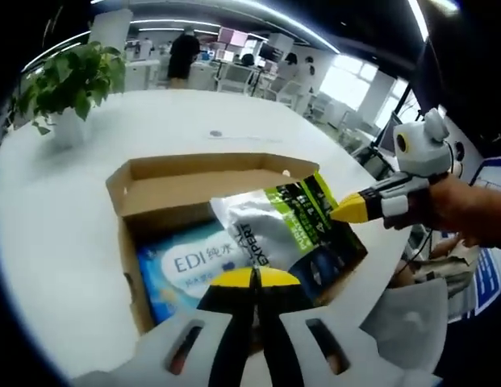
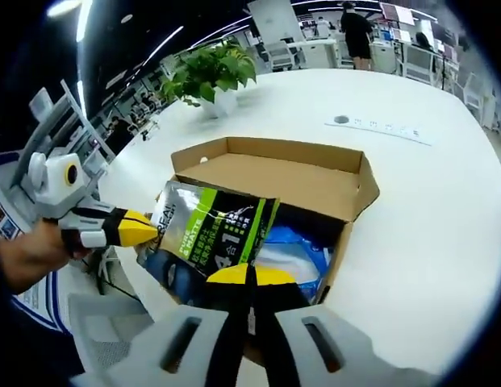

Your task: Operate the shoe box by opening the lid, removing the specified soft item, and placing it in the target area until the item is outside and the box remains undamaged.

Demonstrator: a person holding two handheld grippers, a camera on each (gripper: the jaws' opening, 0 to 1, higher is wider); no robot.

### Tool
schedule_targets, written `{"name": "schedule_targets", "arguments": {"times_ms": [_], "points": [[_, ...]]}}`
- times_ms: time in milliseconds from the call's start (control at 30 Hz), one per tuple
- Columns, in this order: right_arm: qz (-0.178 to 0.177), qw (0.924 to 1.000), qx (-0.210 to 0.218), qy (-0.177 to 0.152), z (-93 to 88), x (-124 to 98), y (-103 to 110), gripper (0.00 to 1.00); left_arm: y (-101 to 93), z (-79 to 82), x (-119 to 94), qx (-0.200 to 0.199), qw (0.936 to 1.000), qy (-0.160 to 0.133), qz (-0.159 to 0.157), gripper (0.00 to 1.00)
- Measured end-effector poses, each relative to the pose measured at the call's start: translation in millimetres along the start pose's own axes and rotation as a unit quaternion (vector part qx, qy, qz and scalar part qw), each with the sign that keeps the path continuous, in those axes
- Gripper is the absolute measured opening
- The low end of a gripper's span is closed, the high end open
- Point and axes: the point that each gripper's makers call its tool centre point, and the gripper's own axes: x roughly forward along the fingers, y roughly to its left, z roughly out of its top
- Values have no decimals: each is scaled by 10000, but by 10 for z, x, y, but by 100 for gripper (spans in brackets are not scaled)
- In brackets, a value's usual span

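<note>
both claws point(image 1: 254, 278) point(image 2: 248, 276) pinch the green pouch point(image 1: 294, 230) over the open shoe box point(image 2: 315, 181).

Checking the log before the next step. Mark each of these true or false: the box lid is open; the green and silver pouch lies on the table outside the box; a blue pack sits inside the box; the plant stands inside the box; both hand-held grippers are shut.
1. The box lid is open. True.
2. The pouch lies on the table outside the box. False: it is over the open box, with the right hand-held gripper at its edge.
3. A blue pack sits inside the box. True.
4. The plant stands inside the box. False: it stands on the table beyond the box.
5. Both hand-held grippers are shut. True: the left hand-held gripper has its jaws together too.
</note>
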Motion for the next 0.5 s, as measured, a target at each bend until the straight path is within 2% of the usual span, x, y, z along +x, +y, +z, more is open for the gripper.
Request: {"name": "schedule_targets", "arguments": {"times_ms": [500], "points": [[-437,9987,96,-242,-47,-411,101,0,-303,103,-224,274,9984,-279,-397,0]]}}
